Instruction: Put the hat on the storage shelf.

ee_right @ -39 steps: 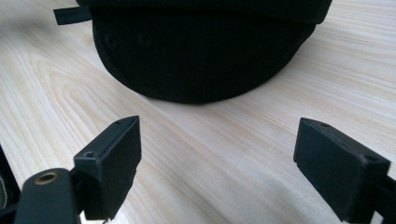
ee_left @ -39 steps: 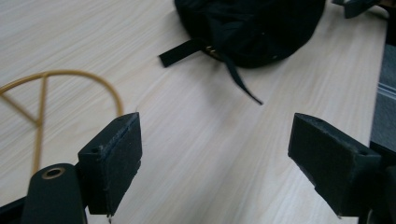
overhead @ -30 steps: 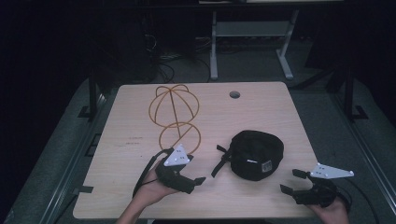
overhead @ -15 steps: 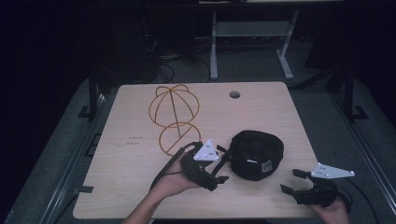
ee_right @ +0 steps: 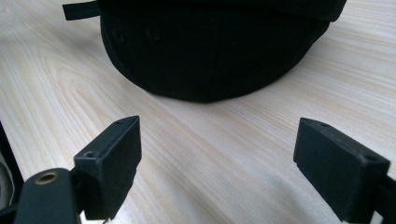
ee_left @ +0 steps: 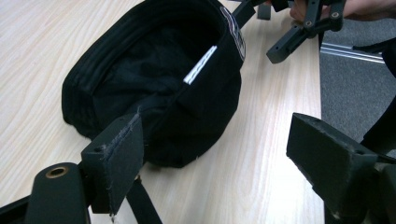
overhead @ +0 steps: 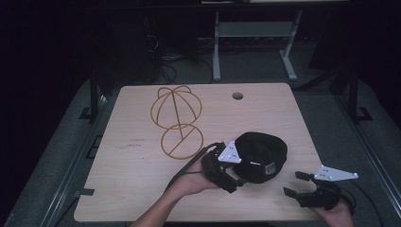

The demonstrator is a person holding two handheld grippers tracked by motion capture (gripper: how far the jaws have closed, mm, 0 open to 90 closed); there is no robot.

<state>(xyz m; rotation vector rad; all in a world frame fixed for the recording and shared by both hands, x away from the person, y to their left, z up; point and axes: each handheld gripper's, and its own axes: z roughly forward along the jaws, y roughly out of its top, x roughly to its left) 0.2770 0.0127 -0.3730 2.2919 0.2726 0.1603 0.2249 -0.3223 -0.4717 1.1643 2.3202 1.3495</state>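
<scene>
Cap being approached by an open left claw

Cap [overhead: 261,156] is being found upside down on the desk [overhead: 137,189], toward its near right part, with the hollow and a white inner label [ee_left: 200,65] being shown in the left gripper view. The left claw [overhead: 222,163] is being held wide at the cap's near rim, one jaw just beside the fabric and nothing gripped. The right claw [overhead: 297,184] is being kept wide too, apart from the cap on the near right. A gold wire hat stand [overhead: 176,120] is being left further back on the desk.

As a judgement, the likely trouble is being seen in the soft rim: if too thin a fold is pinched, the cap could be dropped or dragged across the desk rather than lifted. If it is carried low, the light stand could be knocked over.
</scene>
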